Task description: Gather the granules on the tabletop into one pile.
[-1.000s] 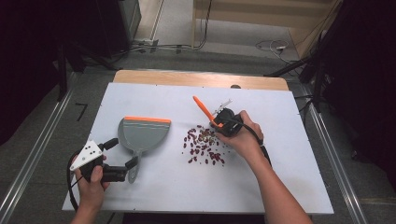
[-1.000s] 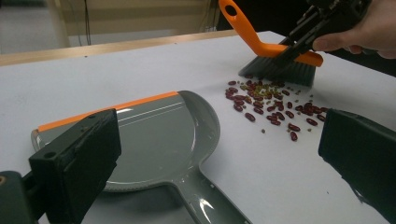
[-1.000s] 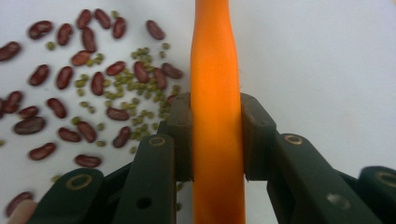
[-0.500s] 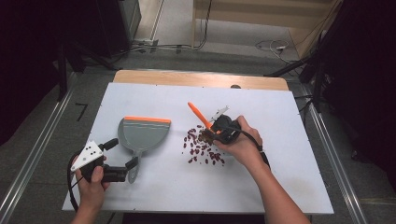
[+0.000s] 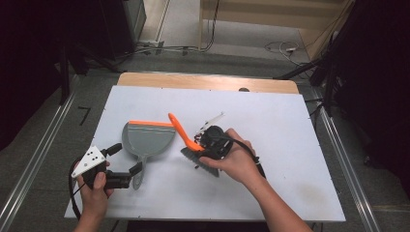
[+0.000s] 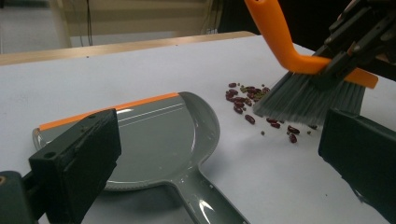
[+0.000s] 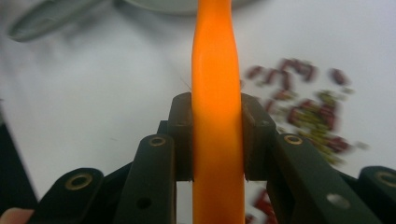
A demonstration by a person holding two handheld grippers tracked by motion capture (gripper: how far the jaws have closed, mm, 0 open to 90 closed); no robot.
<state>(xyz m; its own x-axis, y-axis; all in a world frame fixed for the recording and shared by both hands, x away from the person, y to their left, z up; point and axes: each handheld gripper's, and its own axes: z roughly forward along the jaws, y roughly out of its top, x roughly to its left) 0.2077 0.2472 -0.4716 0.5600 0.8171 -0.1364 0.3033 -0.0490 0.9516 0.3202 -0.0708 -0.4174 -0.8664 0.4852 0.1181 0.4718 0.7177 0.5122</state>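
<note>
A grey dustpan (image 5: 147,137) with an orange front lip lies left of centre on the white table, its handle pointing toward the person. My left gripper (image 5: 124,160) is open, one jaw on each side of that handle (image 6: 205,205) without pressing it. My right gripper (image 5: 205,140) is shut on the orange handle (image 7: 215,56) of a hand brush. The brush's grey bristles (image 6: 303,98) rest on the table at a pile of dark red beans (image 6: 247,95), just right of the pan. In the right gripper view the beans (image 7: 308,112) are blurred beyond the jaws.
The white table top (image 5: 290,125) has bare room at the right and along the front. A wooden strip (image 5: 208,81) runs along its far edge with a small dark knob (image 5: 244,89). Cables lie on the floor behind; metal rails flank both sides.
My right gripper has carried the brush leftward toward the dustpan, and the bristles now cover most of the beans in the high view. The left gripper and dustpan have stayed put.
</note>
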